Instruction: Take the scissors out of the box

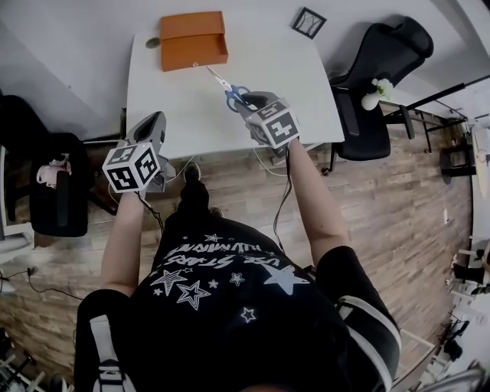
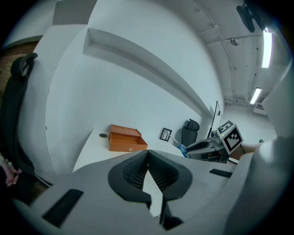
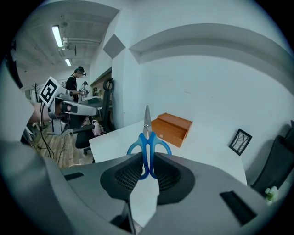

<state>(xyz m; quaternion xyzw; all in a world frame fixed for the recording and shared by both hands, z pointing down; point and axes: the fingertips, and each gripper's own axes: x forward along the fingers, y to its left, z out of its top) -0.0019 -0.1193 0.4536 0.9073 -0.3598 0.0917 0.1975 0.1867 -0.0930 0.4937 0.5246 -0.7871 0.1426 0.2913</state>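
Note:
The orange box stands open at the far edge of the white table; it also shows in the left gripper view and the right gripper view. My right gripper is above the table's middle, shut on the blue-handled scissors. Its pads clamp the handles and the blades point toward the box. My left gripper hangs at the table's near left edge. Its jaws are shut with nothing between them. From it I see the right gripper carrying the scissors.
A small framed picture sits at the table's far right corner and a small round object lies left of the box. A black office chair stands right of the table, another dark chair to the left. A person stands far off.

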